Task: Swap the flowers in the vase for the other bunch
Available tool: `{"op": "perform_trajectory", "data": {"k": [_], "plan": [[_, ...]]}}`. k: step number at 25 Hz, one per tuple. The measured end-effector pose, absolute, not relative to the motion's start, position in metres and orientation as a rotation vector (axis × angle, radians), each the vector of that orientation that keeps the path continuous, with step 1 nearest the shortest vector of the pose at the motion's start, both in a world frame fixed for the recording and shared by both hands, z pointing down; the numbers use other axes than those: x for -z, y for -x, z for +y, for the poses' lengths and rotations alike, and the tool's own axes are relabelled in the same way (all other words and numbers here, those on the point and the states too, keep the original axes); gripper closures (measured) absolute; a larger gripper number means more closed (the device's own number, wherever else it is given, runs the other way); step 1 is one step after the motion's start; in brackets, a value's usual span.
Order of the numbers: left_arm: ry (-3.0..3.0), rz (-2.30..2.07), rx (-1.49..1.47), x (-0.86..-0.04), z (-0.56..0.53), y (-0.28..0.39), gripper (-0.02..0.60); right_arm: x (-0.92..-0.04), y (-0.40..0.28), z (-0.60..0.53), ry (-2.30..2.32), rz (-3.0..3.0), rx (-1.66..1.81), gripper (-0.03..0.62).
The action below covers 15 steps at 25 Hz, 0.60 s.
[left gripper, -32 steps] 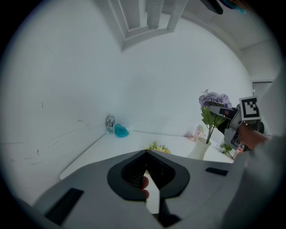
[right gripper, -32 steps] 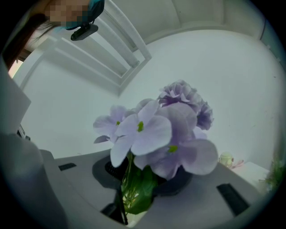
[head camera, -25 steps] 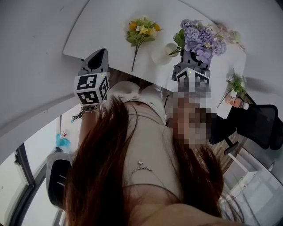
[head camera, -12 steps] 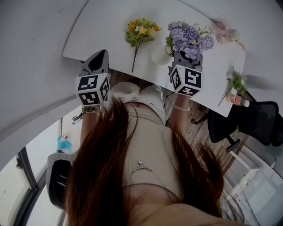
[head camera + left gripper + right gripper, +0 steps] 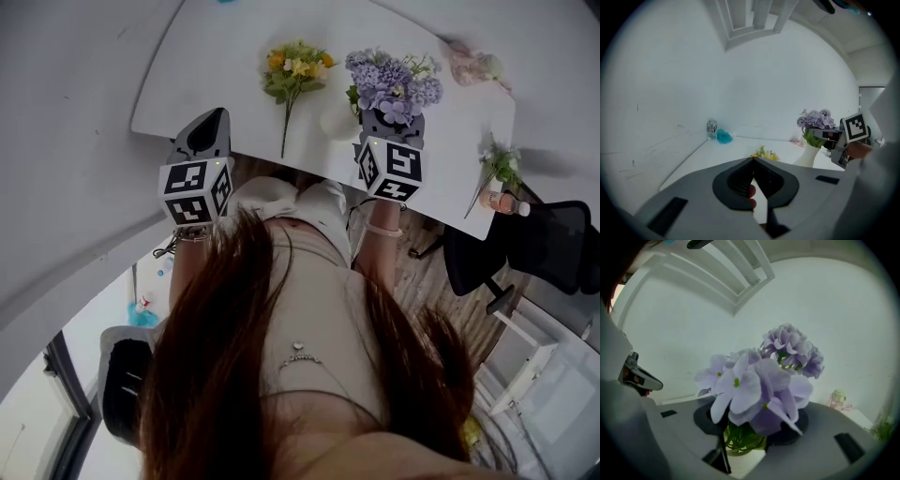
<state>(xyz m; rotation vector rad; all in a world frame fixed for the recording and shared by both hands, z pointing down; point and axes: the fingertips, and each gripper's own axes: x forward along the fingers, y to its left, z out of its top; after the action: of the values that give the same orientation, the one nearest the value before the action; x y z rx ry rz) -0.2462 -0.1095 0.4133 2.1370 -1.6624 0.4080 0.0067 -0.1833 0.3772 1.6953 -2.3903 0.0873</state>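
Right gripper (image 5: 392, 122) (image 5: 745, 446): its jaws have just been opening and now stand apart, with the green stems (image 5: 739, 434) of the purple bunch between them; the pads do not seem to press on the stems.
Right gripper, change: in the head view it sits further left and lower than a second ago, and its marker cube, then partly under a mosaic patch, now shows in full.
Purple bunch (image 5: 392, 80) (image 5: 759, 380) (image 5: 816, 119): upright in the white vase, blooms spread over the right gripper's jaws.
Purple bunch, change: a second ago it was held to the right of the vase, well clear of the mouth; now it stands over the vase.
White vase (image 5: 809, 155): upright on the table just beside the yellow bunch. Its mouth, open to view a second ago, is now covered by leaves and blooms.
Left gripper (image 5: 212, 122) (image 5: 753, 161): jaws closed together with nothing between them, held over the near edge of the table, in the same place as before.
Yellow bunch (image 5: 292, 70) (image 5: 764, 153): lying flat on the table to the left of the vase, stem toward the person, unmoved.
Table (image 5: 216, 66): white. At its far right lie pale pink flowers (image 5: 473, 66) and a green sprig (image 5: 502, 169).
Far corner, left gripper view: a small bottle (image 5: 711, 127) and a turquoise object (image 5: 723, 136) stand by the wall.
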Motion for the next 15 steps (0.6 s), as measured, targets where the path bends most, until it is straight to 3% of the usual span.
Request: {"op": "perform_trajectory", "data": {"k": [15], "plan": [[-2.199,-1.552,-0.400,-0.422,-0.121,0.242,0.578,-0.377,-0.013,-0.176,-1.715,-2.313,-0.184,0.315]]}}
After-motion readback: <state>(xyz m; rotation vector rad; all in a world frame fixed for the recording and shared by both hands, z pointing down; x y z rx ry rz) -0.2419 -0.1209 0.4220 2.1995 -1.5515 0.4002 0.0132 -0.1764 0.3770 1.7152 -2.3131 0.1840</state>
